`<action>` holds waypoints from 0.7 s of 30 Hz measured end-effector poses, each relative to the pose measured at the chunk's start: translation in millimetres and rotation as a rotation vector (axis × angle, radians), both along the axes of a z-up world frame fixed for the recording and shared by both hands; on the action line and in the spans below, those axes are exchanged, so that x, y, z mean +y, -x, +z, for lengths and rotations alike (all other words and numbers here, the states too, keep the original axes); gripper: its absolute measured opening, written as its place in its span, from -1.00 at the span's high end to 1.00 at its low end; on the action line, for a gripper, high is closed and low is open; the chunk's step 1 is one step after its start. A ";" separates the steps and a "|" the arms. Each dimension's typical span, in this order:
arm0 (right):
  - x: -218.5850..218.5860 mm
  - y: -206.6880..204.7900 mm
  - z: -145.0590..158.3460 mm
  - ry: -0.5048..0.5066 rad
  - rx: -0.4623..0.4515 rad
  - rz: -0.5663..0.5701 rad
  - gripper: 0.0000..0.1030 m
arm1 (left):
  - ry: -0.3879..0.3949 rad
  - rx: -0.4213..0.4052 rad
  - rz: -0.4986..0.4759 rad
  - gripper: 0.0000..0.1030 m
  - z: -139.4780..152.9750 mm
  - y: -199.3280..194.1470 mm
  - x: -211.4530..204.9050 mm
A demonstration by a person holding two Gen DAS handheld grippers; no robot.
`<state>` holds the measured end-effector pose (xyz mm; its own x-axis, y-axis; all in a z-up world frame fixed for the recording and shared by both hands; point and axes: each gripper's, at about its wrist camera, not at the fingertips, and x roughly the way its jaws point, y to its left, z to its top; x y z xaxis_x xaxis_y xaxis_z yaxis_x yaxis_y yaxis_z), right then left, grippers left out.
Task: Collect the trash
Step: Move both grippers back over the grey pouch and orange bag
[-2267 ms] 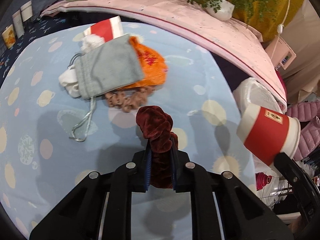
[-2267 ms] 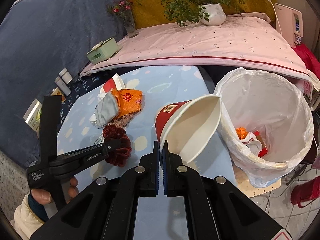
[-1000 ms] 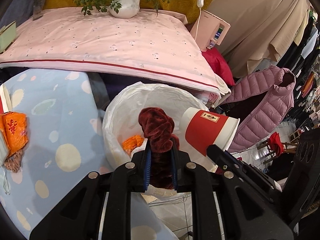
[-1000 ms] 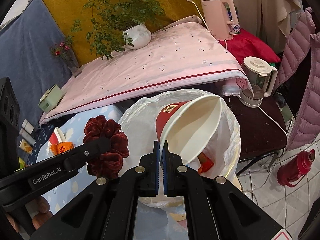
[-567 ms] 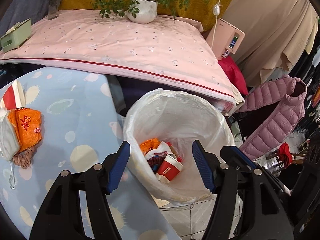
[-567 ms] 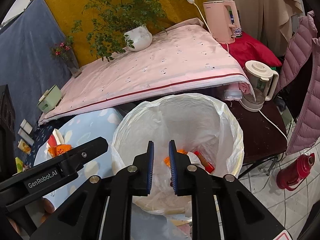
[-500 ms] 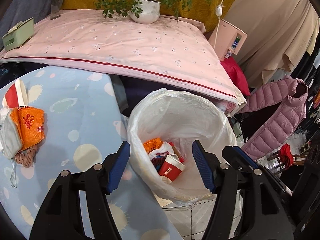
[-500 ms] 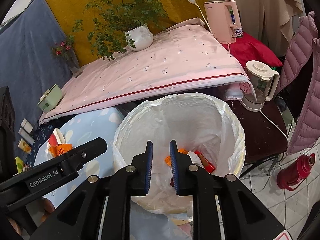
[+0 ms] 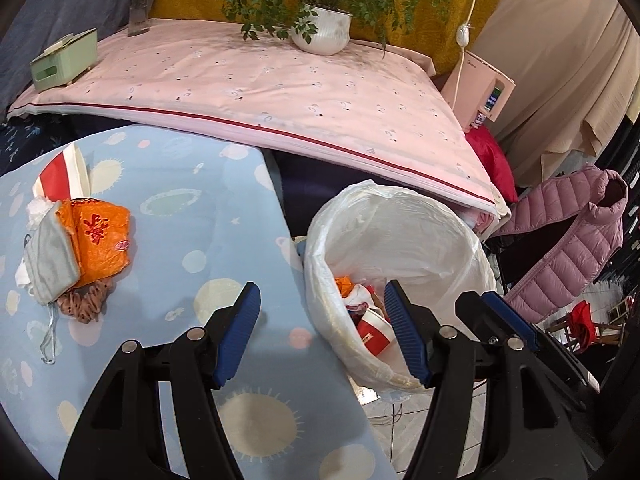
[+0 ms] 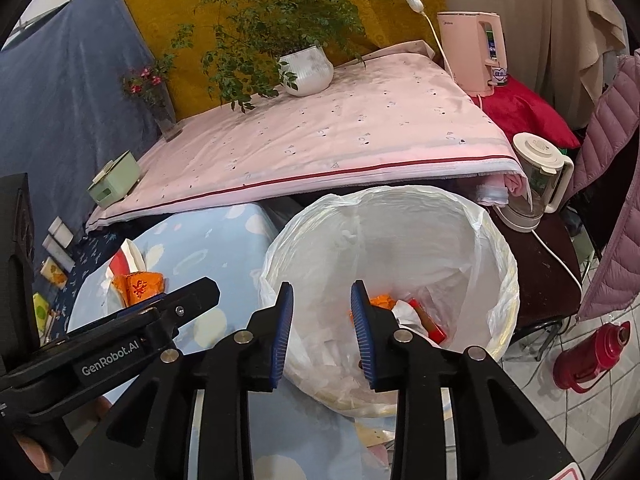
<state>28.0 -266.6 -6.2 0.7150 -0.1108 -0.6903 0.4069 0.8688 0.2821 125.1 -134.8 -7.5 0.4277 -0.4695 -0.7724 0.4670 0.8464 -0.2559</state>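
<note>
The white-lined trash bin [image 9: 400, 216] [image 10: 496, 240] stands beside the blue table and holds a red paper cup [image 9: 372, 330], orange wrappers [image 10: 380, 302] and other scraps. My left gripper [image 9: 322, 324] is open and empty above the table edge and bin rim. My right gripper [image 10: 322, 324] is open and empty over the bin. On the table lie an orange packet [image 9: 100, 236] [image 10: 138, 286], a grey pouch [image 9: 50, 260], a brown scrunchie [image 9: 86, 302] and a red-and-white paper [image 9: 60, 172].
The blue patterned table [image 9: 192, 216] is left of the bin. A pink-covered surface [image 9: 260, 84] behind carries a potted plant [image 9: 320, 32], a vase and a green box [image 9: 64, 60]. A kettle [image 10: 536, 180], pink jacket [image 9: 568, 236] and red thermos [image 10: 592, 356] stand to the right.
Both grippers opened over the bin: the dark red scrunchie and the red paper cup dropped in. Since then the right jaws have widened further and the left gripper has drifted slightly leftward.
</note>
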 end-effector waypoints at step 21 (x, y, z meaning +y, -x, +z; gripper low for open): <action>81.5 -31.0 5.1 0.030 0.019 0.156 0.32 | -0.013 0.008 0.183 -0.19 -7.7 -16.7 98.2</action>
<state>59.0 -185.1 -1.1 0.7123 -0.0203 -0.7016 0.2712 0.9299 0.2484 141.7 -36.6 -15.1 0.4988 -0.3743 -0.7817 0.3026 0.9204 -0.2476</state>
